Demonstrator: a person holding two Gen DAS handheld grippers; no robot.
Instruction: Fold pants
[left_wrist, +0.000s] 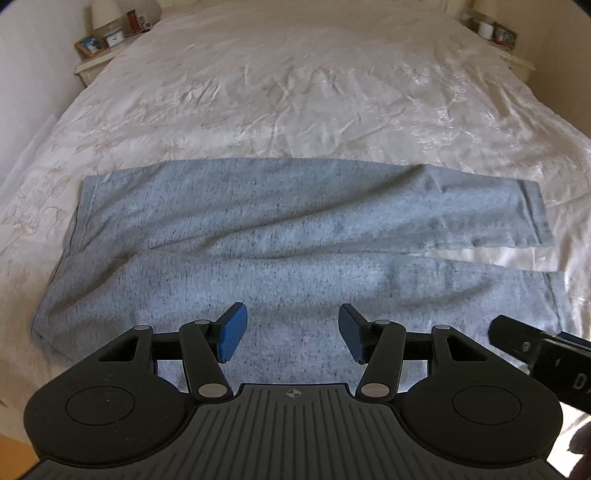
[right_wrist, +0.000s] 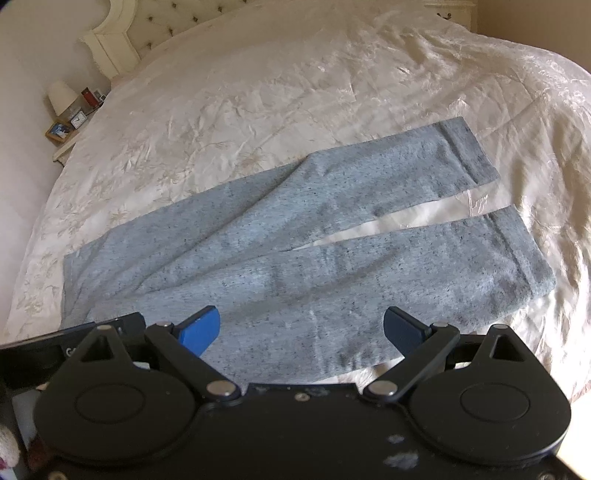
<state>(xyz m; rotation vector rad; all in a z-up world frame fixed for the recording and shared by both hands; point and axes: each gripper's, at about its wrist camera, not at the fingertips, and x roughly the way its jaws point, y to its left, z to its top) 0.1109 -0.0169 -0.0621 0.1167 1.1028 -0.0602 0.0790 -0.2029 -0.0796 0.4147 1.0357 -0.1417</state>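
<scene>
Grey marled pants (left_wrist: 258, 236) lie spread flat on the bed (left_wrist: 295, 92), across the near part of its cream bedspread. The waistband end sits toward the side of the bed where the bedside stand (left_wrist: 99, 62) is; the two cuffed leg ends (right_wrist: 469, 155) point toward the opposite side. The legs lie side by side, touching along most of their length and parting near the cuffs, where a wedge of bedspread shows between them. The far leg carries a raised crease near its cuff. The cloth is unfolded, in a single spread layer as far as can be seen.

The left hand-held gripper (left_wrist: 290, 332) hangs over the near leg of the pants, jaws set wide, nothing between its blue pads (left_wrist: 231, 332). Whether the pads touch the cloth cannot be told. The right hand-held gripper (right_wrist: 301, 332) is likewise over the near edge of the pants, nearer the cuff end, jaws wide and holding nothing. Each unit shows at the edge of the other's view, so the two stand just beside one another.

On the bedside stand beside the bed's head: a lamp (left_wrist: 105, 14) with a pale shade, a small clock (right_wrist: 78, 119), a framed picture (left_wrist: 90, 44) and a red item (left_wrist: 132, 18) too small to identify. A tufted cream headboard (right_wrist: 122, 40) stands at the head of the bed. A second stand (left_wrist: 495, 33) on the bed's other side carries small objects, too blurred to name.
</scene>
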